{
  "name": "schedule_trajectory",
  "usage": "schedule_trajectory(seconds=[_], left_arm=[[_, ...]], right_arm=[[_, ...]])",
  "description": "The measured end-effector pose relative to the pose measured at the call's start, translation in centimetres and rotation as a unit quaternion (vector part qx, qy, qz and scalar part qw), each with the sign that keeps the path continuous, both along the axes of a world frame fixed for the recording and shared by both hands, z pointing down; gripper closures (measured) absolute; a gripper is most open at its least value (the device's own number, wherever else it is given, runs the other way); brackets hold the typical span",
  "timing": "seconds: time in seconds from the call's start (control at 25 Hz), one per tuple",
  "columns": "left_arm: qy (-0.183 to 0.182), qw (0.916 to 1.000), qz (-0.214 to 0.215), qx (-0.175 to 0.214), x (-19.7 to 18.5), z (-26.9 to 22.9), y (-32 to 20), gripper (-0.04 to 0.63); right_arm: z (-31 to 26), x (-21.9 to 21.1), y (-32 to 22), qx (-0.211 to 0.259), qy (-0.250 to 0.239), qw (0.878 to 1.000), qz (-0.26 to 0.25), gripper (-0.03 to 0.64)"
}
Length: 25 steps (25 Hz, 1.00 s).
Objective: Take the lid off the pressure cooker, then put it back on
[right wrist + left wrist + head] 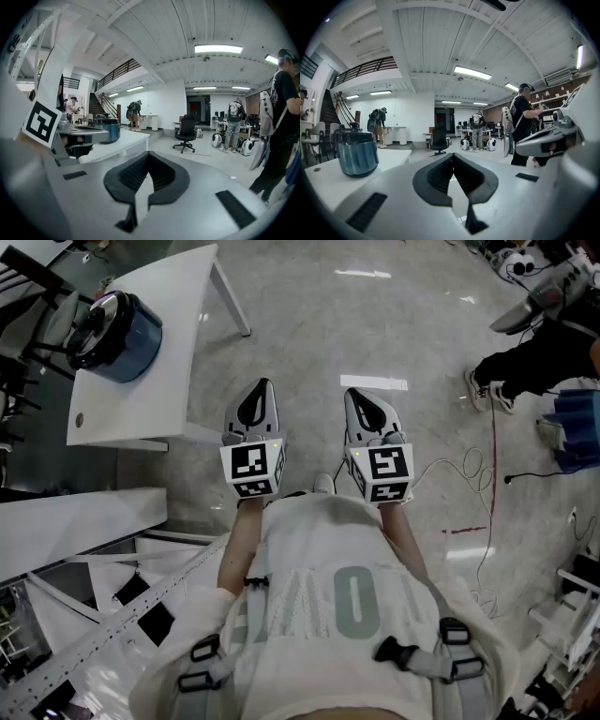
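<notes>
A blue pressure cooker [120, 332] with its dark lid [101, 315] on stands on a white table [159, 381] at the upper left of the head view. It also shows as the blue pot [356, 151] in the left gripper view and the pot [108, 129] in the right gripper view. My left gripper [256, 397] and right gripper [361, 401] are held side by side over the floor, well short of the table. Both are shut with nothing between the jaws. The left gripper's tips [452, 155] and the right's [147, 154] meet.
A person in black [530, 362] stands at the right, with a cable [487, 474] lying on the floor. A white rack [84, 549] is at the lower left. Office chair [187, 132] and other people [476, 130] are farther off in the room.
</notes>
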<state>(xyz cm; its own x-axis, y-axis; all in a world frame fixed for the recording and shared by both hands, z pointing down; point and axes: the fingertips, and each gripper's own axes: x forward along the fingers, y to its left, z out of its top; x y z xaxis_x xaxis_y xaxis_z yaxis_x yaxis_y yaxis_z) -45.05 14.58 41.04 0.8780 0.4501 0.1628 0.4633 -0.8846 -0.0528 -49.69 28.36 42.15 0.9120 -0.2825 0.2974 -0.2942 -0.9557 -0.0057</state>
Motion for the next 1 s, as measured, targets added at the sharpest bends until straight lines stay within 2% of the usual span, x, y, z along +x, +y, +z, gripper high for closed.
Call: schedule_trajectory(seconds=[0.24, 0.56, 0.84, 1.0], left_arm=[[0.003, 1.0000, 0.000, 0.002, 0.4, 0.1, 0.5, 0.577], [-0.004, 0.9999, -0.011, -0.001, 1.2, 0.5, 0.9, 0.577], [-0.016, 0.9995, -0.026, 0.005, 2.3, 1.2, 0.5, 0.577], [-0.019, 0.9994, -0.031, 0.003, 3.9, 1.7, 0.2, 0.577]], right_arm=[[0.3, 0.4, 0.7, 0.004, -0.002, 1.000, -0.001, 0.612], [0.5, 1.3, 3.0, 0.047, -0.004, 0.999, 0.014, 0.611], [2.6, 2.2, 4.9, 0.060, -0.039, 0.997, 0.036, 0.611], [2.9, 2.9, 5.3, 0.061, -0.039, 0.997, 0.036, 0.611]])
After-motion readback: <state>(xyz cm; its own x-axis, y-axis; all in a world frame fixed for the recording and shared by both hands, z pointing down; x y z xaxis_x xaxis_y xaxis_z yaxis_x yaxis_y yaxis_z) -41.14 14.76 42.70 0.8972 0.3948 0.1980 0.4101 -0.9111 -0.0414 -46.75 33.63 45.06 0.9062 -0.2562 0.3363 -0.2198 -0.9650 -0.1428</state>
